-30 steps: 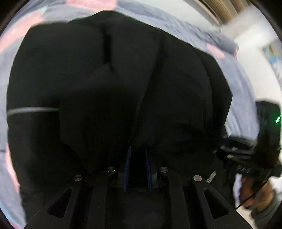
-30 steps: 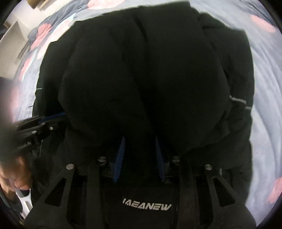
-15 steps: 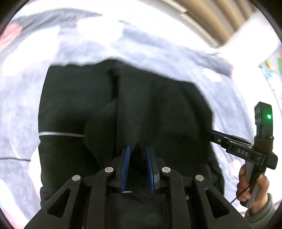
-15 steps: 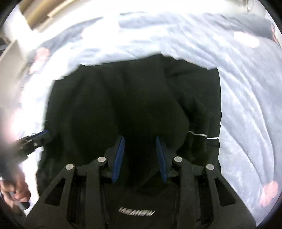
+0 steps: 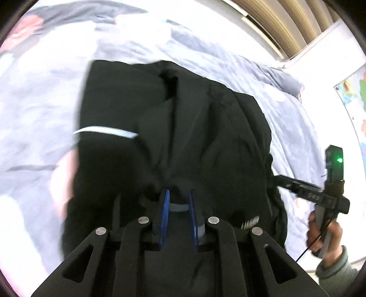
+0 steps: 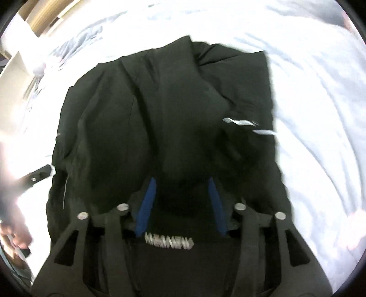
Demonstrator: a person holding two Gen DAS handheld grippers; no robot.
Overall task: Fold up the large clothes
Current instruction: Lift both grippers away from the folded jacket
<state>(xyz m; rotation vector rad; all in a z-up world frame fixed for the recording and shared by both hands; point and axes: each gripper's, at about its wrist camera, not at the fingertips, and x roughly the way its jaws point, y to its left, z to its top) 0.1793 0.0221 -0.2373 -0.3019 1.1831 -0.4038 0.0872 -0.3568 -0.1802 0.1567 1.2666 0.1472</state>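
A black jacket (image 5: pixel 173 141) with thin reflective stripes lies in a folded heap on the bed; it also shows in the right wrist view (image 6: pixel 160 118). My left gripper (image 5: pixel 178 194) is shut on a bunch of the jacket's near edge, its blue pads close together. My right gripper (image 6: pixel 181 180) stands with its blue pads wider apart over the jacket's near edge, and dark cloth fills the gap between them. The right gripper also appears at the right of the left wrist view (image 5: pixel 283 180), its tip at the jacket's side.
The grey-blue bedspread (image 5: pixel 45 96) with pink flowers lies all around the jacket, also in the right wrist view (image 6: pixel 320 96). A white wall with a map poster (image 5: pixel 352 96) is at the right. A wooden headboard (image 5: pixel 286 20) is behind.
Both grippers have pulled back and up from the jacket, so more bed shows around it. The right gripper's pads have spread wider apart. The left gripper still pinches the cloth.
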